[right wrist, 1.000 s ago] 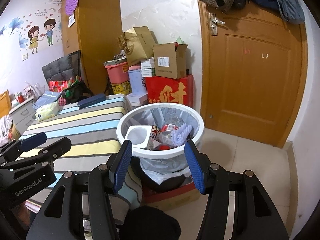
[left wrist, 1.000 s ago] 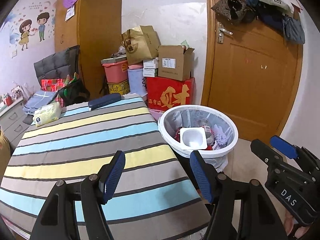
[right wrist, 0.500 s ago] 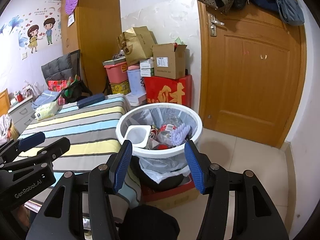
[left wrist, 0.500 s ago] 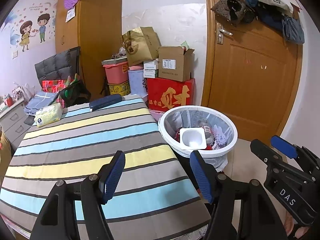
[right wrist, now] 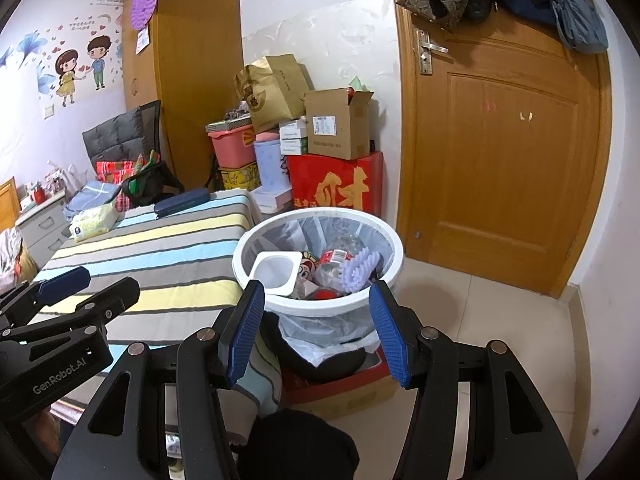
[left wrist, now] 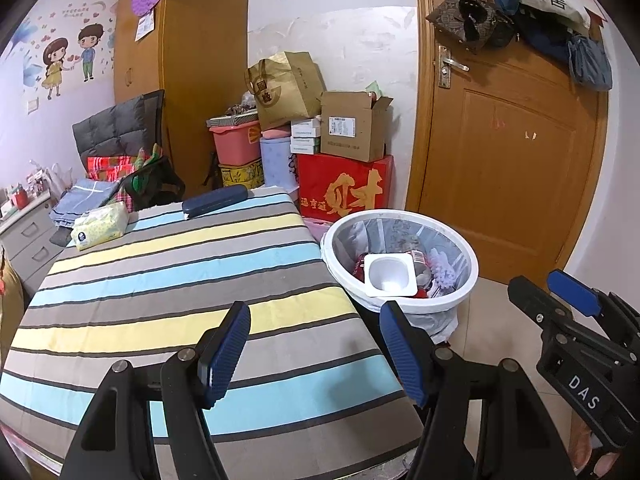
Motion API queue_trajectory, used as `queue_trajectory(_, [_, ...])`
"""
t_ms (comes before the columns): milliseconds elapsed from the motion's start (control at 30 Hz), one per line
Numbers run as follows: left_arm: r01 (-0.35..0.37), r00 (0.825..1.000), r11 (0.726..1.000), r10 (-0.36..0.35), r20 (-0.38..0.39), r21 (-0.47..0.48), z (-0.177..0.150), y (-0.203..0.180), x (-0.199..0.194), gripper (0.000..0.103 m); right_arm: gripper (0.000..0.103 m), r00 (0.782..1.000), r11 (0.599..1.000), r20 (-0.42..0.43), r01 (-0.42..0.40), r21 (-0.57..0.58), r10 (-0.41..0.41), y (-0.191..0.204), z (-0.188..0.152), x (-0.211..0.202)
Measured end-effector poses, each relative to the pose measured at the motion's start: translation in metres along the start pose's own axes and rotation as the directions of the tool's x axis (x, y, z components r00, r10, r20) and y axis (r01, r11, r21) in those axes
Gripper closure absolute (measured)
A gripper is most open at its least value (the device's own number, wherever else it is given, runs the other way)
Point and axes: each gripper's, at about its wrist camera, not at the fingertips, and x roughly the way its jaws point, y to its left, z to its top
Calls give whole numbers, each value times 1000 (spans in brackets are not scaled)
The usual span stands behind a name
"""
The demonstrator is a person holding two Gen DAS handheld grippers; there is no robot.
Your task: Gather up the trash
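A white trash bin (left wrist: pixel 472 280) (right wrist: pixel 384 236) lined with a clear bag stands beside the striped table (left wrist: pixel 168 280) (right wrist: pixel 160 248). Inside it lie a white square plastic cup (left wrist: pixel 387 274) (right wrist: pixel 274 270), a red-labelled bottle (right wrist: pixel 336 258) and a pale purple brush-like piece (right wrist: pixel 360 270). My left gripper (left wrist: pixel 316 350) hangs open over the table's near right corner with nothing between its blue pads. My right gripper (right wrist: pixel 316 330) is open and empty too, held just in front of the bin's near rim. Each gripper shows at the edge of the other's view.
A tissue pack (left wrist: pixel 100 226) and a dark blue case (left wrist: pixel 215 201) lie at the table's far end. Stacked boxes with a red carton (left wrist: pixel 346 188) stand against the wall. A wooden door (left wrist: pixel 516 152) is at the right. A cardboard box (right wrist: pixel 340 388) sits under the bin.
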Motion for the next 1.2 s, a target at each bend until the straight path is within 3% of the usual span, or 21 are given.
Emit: queue_trajectory(1200, [5,1000,1000,-5,3,1,-2,1,-2,36,47,1000,1000,-9,-4,-11,3,3,1,2])
